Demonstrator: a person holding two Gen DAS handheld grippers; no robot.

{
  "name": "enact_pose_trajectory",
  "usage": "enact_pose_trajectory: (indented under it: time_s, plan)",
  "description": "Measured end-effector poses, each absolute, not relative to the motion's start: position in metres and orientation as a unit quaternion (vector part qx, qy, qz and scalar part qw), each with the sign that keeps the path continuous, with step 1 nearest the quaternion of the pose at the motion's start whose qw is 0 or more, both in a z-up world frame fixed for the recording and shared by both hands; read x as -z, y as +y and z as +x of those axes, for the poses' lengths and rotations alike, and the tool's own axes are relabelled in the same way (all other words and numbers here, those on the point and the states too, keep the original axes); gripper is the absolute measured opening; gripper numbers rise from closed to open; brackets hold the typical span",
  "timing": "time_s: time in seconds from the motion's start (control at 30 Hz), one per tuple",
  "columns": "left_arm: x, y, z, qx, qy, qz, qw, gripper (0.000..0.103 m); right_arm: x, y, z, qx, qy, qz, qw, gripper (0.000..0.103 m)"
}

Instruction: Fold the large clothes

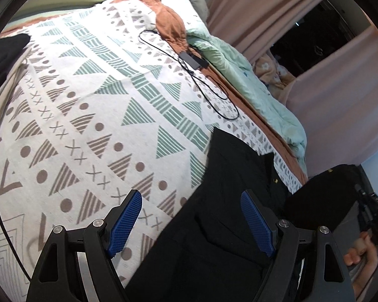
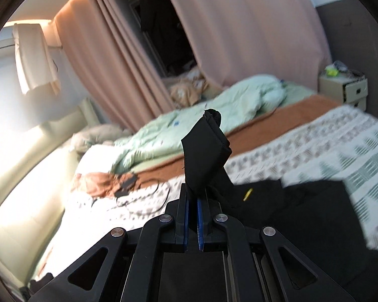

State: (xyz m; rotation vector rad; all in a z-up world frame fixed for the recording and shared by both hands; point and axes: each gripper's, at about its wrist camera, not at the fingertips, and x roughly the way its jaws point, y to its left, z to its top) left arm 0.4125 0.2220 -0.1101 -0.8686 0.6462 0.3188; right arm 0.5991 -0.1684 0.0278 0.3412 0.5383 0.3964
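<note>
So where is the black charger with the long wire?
In the left wrist view the black charger lies far up the patterned blanket, beside the mint green duvet.

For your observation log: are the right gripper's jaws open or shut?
Shut: the right gripper pinches a folded edge of the black fabric garment between its blue pads.

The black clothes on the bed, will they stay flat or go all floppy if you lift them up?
Probably floppy: the black garment lies creased on the patterned bedspread. The corner pinched in the right gripper sticks up, so the fabric seems fairly thick.
</note>
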Motion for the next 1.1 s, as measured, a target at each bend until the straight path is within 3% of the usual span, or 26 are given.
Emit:
enact_pose_trajectory:
  time_s: [0.2,0.3,0.33,0.37,0.43,1.1]
  plan:
    - [0.112,0.237,0.404,-0.169,0.296,-0.427,0.837,0.082,0.015,-0.100,0.606,-0.210,0.310,0.144,0.916,0.007]
    - [0.114,0.241,0.401,-0.176,0.295,-0.431,0.834,0.082,0.039,-0.079,0.612,-0.219,0.368,0.134,0.894,0.015]
    - [0.115,0.241,0.401,-0.178,0.296,-0.432,0.833,0.082,0.048,-0.076,0.613,-0.238,0.387,0.139,0.880,0.029]
    - [0.115,0.242,0.401,-0.180,0.297,-0.432,0.832,0.082,0.057,-0.074,0.612,-0.257,0.402,0.144,0.867,0.051]
    - [0.116,0.242,0.401,-0.186,0.300,-0.430,0.831,0.082,0.064,-0.075,0.605,-0.262,0.412,0.132,0.863,0.071]
    - [0.094,0.183,0.413,-0.135,0.317,-0.366,0.864,0.082,0.086,-0.267,0.509,-0.130,0.420,0.163,0.883,0.071]
